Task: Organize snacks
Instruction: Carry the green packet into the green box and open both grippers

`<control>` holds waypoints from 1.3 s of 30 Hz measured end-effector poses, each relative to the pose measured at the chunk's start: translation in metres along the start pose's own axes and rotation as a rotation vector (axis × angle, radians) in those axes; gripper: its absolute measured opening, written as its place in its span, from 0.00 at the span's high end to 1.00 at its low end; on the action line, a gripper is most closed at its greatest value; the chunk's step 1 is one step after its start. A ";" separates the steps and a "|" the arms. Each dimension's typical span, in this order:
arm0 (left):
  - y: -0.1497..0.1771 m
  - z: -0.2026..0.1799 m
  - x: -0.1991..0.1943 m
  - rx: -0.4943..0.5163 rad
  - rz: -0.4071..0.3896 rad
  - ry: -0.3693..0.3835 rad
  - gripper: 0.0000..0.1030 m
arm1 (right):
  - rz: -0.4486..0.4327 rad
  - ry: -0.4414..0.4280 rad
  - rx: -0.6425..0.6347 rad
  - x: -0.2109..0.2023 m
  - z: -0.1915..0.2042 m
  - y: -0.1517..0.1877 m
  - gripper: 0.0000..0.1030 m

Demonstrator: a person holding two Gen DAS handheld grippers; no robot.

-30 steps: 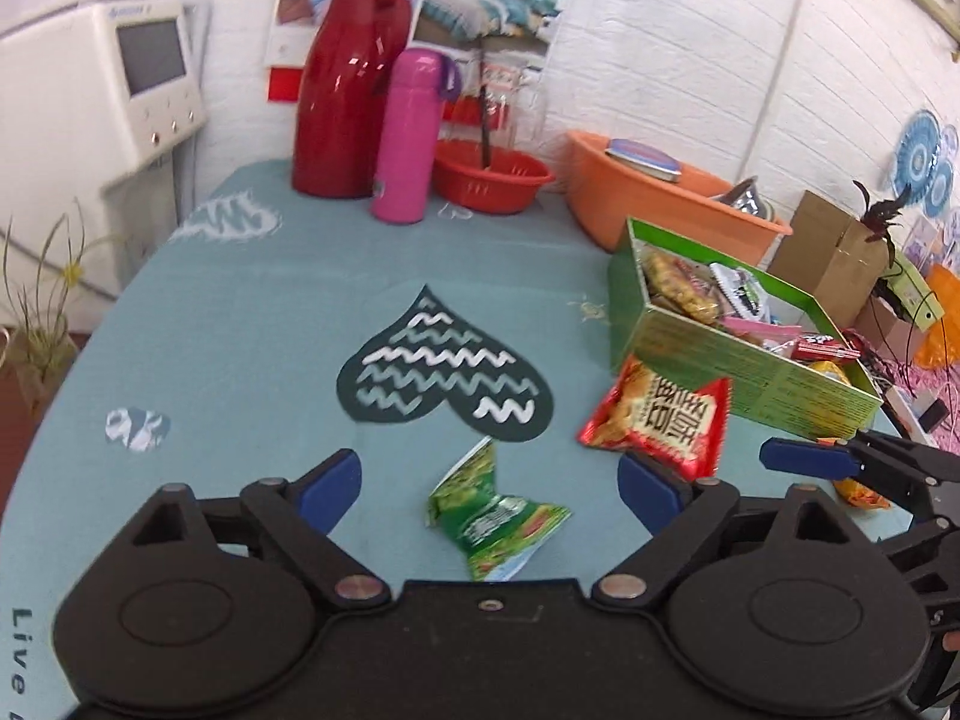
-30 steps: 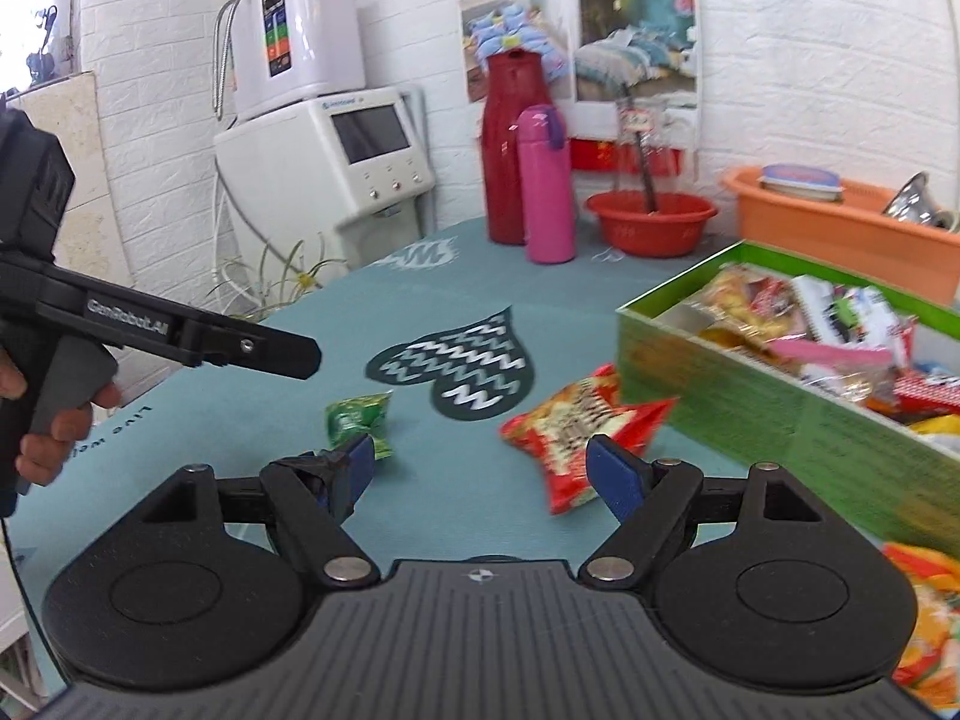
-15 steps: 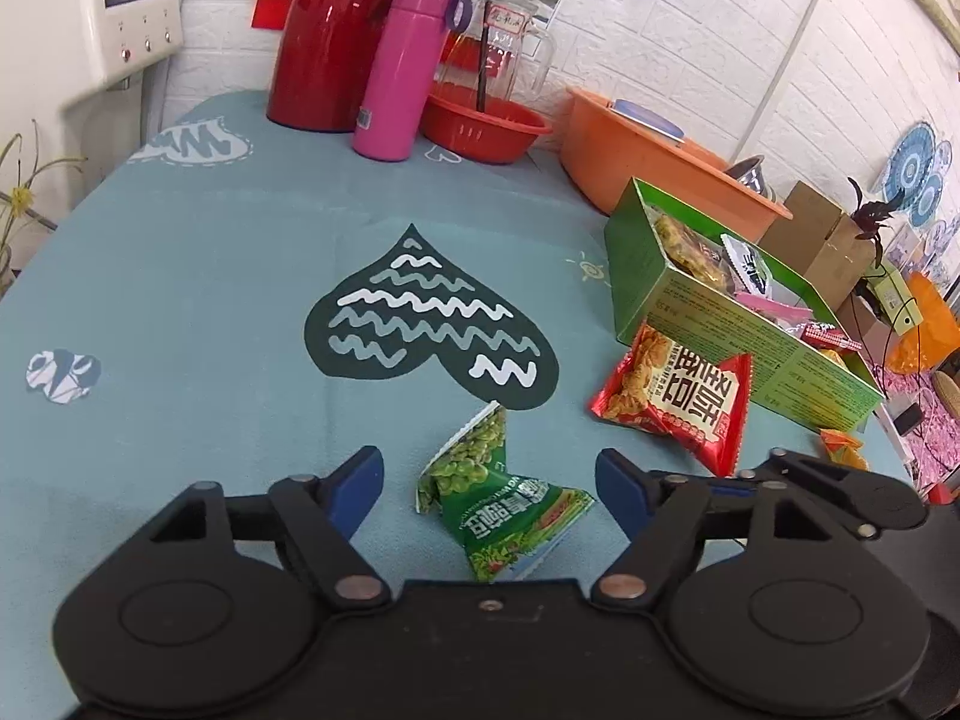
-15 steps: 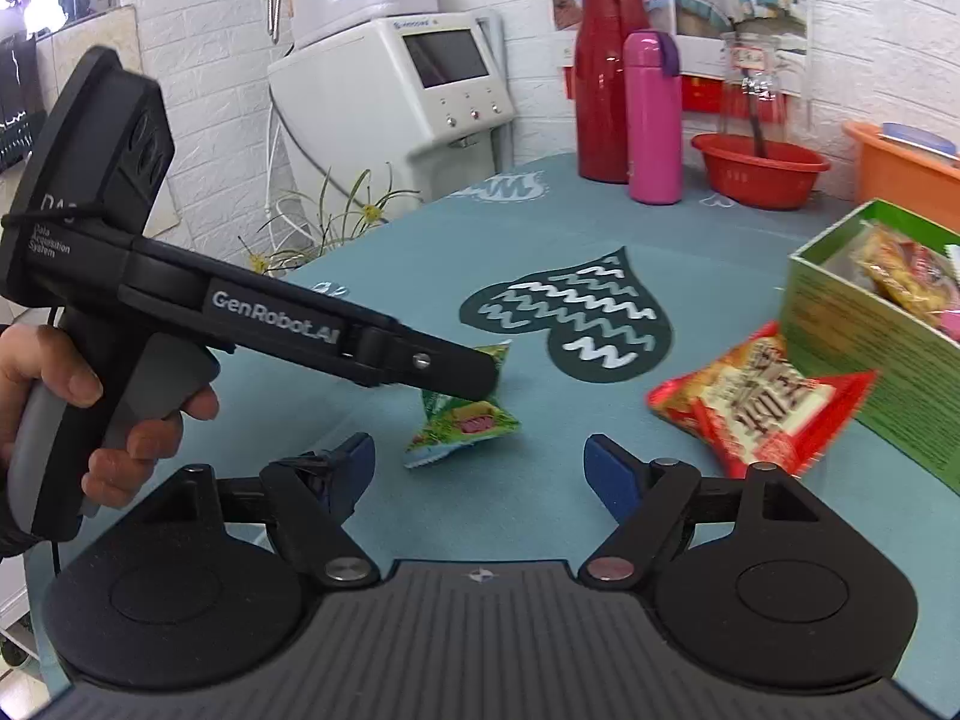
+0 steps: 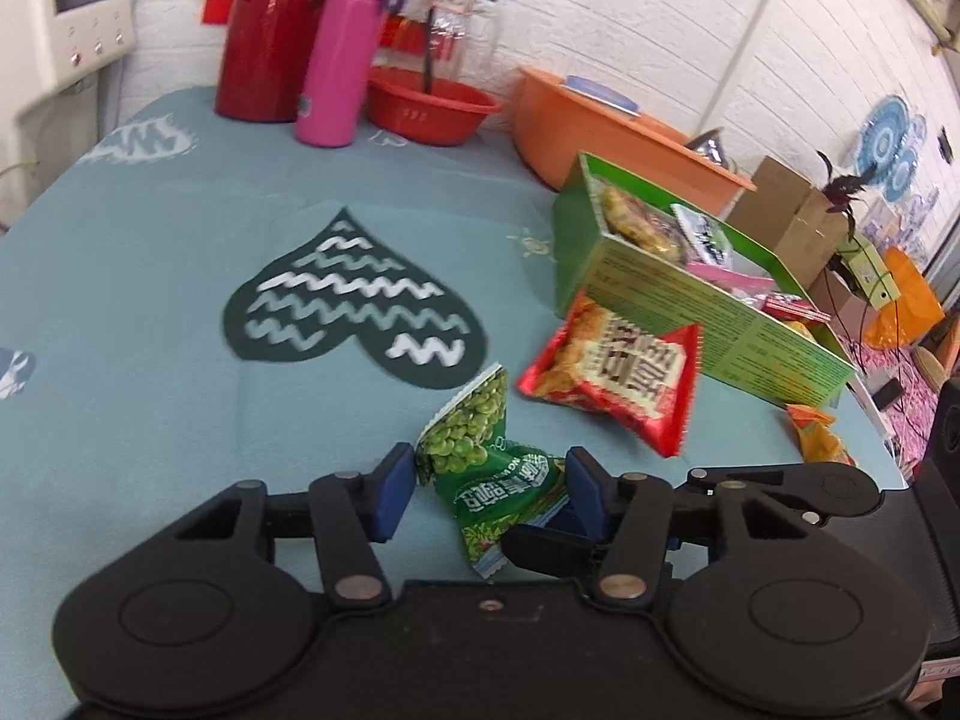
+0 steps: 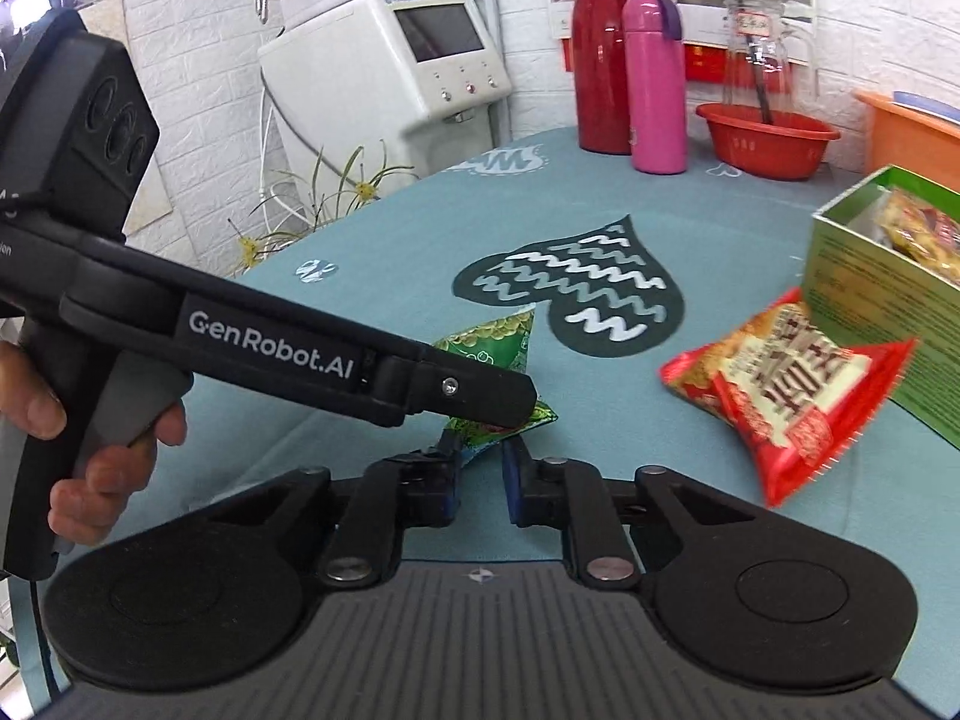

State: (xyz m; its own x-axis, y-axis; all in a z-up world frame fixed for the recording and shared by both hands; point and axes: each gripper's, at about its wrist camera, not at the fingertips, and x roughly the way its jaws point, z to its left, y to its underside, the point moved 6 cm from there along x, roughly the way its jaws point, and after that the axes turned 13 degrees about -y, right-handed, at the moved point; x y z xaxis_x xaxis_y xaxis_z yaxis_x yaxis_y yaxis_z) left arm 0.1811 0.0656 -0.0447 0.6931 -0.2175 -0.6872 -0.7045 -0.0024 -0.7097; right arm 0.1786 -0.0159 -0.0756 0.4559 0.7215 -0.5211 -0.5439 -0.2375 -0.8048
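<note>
On the teal table, the green pea packet is now pinched by the left tool, narrowed from wide open a second ago. The right tool has also been closed onto its corner. Transfer to the green box appears imminent.

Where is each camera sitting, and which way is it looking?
Left wrist: sits on the left gripper, facing across the table toward the green box; its fingers flank the green pea packet; the right gripper pokes in below.
Right wrist: sits on the right gripper, facing the white machine; the person's left hand shows holding the left gripper's handle.
Shared: the pea packet, red snack bag, pink bottle.
</note>
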 end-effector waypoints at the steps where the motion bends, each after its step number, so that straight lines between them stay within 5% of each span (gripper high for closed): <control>1: -0.002 -0.006 -0.001 0.010 -0.005 0.005 0.14 | -0.008 0.003 0.004 -0.005 -0.002 0.001 0.78; 24: -0.075 -0.191 0.021 0.211 -0.110 0.192 0.14 | -0.293 0.206 0.081 -0.153 -0.100 -0.005 0.78; 35: -0.102 -0.238 0.055 0.267 -0.143 0.225 0.08 | -0.362 0.303 0.101 -0.187 -0.149 -0.012 0.77; 36: -0.101 -0.238 0.060 0.268 -0.135 0.202 0.00 | -0.367 0.319 0.096 -0.188 -0.153 -0.011 0.69; 39: -0.097 -0.227 0.065 0.235 -0.158 0.111 0.00 | -0.329 0.401 0.081 -0.182 -0.168 -0.003 0.00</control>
State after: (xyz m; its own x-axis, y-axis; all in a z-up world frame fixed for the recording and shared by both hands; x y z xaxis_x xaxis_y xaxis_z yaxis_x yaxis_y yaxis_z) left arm 0.2594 -0.1695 0.0145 0.7616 -0.3377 -0.5531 -0.5253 0.1780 -0.8321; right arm 0.2155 -0.2557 -0.0255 0.8372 0.4398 -0.3251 -0.3721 0.0223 -0.9279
